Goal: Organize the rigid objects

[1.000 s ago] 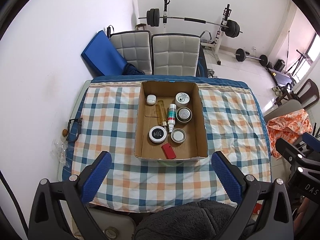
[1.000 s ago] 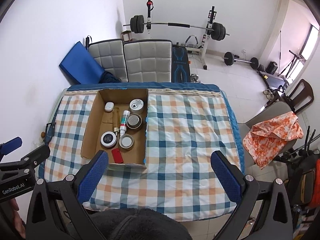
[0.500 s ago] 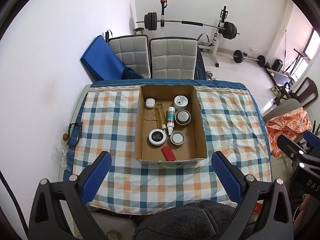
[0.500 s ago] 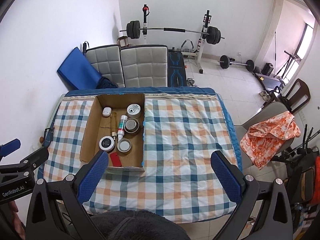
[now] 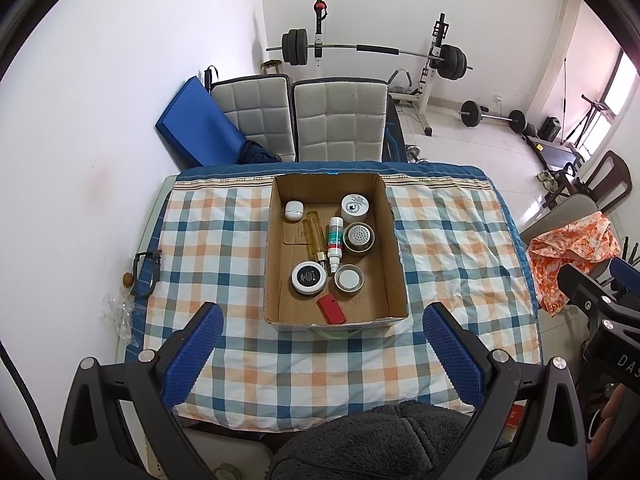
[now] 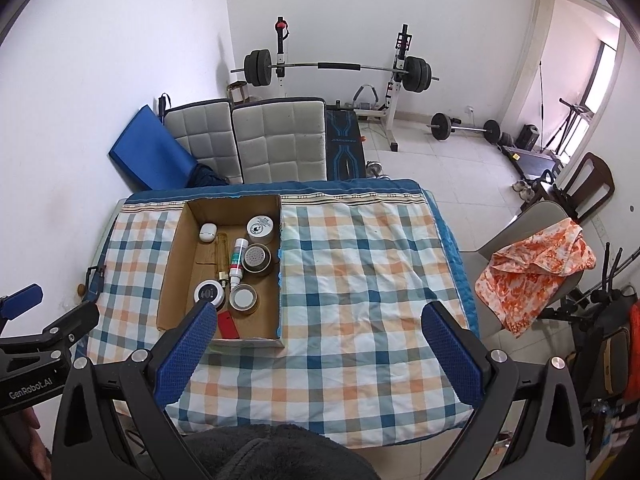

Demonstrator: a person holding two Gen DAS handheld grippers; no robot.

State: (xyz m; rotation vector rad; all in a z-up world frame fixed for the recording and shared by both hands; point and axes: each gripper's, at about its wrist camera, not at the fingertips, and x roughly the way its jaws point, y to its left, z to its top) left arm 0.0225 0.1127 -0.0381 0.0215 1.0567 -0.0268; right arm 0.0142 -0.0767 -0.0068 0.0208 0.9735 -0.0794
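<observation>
A shallow cardboard box (image 5: 394, 248) (image 6: 172, 248) lies on the checked tablecloth (image 5: 208, 240). Inside it are a white earbud case (image 5: 293, 210), an amber bottle (image 5: 313, 235), a white spray bottle (image 5: 335, 243), a white jar (image 5: 354, 206), a perforated tin (image 5: 359, 237), a black-topped jar (image 5: 308, 277), a round tin (image 5: 349, 278) and a red flat piece (image 5: 331, 309). My left gripper (image 5: 322, 354) hangs open high above the table's near edge, nothing between its fingers. My right gripper (image 6: 320, 352) is open too, over the cloth right of the box.
Two grey padded chairs (image 5: 340, 124) and a blue mat (image 5: 196, 124) stand behind the table (image 6: 448, 232). A barbell rack (image 5: 372, 54) fills the back wall. An orange cloth (image 6: 532, 272) drapes a chair at right. A dark fuzzy sleeve (image 5: 380, 440) sits below the grippers.
Both grippers have risen and drawn back from the table, so the box and table look smaller. Nothing in the box has moved. Both stay open.
</observation>
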